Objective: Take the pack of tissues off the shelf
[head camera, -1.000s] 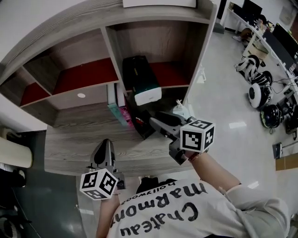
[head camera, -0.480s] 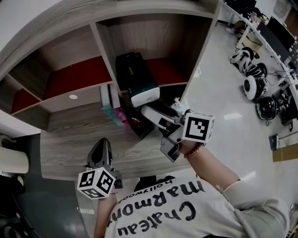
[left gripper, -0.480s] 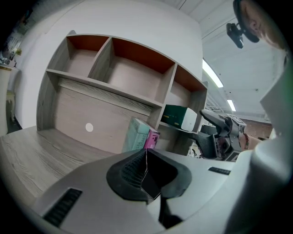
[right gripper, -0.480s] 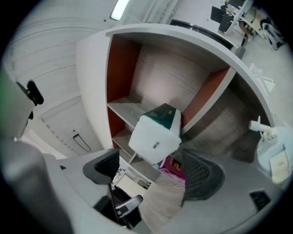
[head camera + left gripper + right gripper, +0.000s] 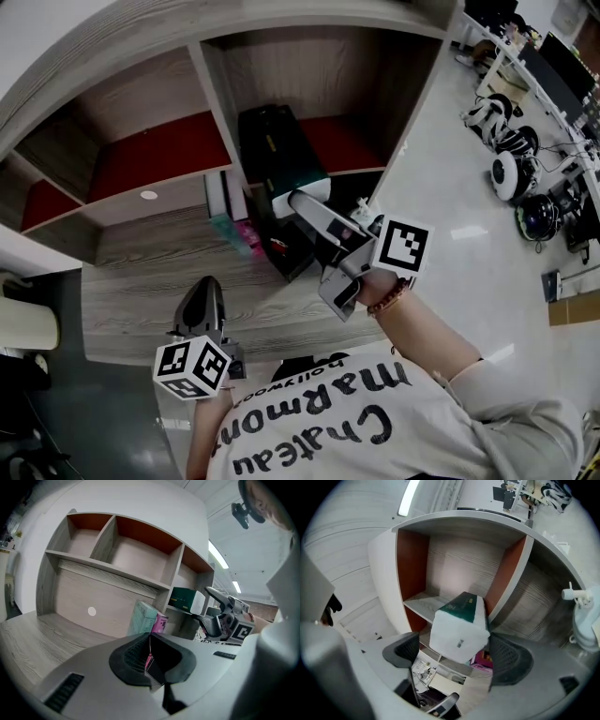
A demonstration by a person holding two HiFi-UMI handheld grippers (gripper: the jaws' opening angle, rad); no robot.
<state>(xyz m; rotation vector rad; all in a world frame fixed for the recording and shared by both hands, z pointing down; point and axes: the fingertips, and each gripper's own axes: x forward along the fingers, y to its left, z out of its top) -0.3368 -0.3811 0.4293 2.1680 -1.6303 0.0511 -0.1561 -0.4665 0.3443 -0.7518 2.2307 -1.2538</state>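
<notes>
Pack of tissues sitting on shelf, right gripper just opening wide around it, left gripper hanging closed.

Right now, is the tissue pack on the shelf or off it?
On: tissue pack lies on the shelf board, white end overhanging its edge.

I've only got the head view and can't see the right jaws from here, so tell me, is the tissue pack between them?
Observer: Yes. The right gripper view shows the pack, white end first, between the jaws of the right gripper; they have just been opening.
Operator: Are they squeezing it?
Observer: No, a gap shows between the pack and one pad.
Operator: And the left gripper?
Observer: The left gripper shows in its own view with jaws together, nothing held.
</notes>
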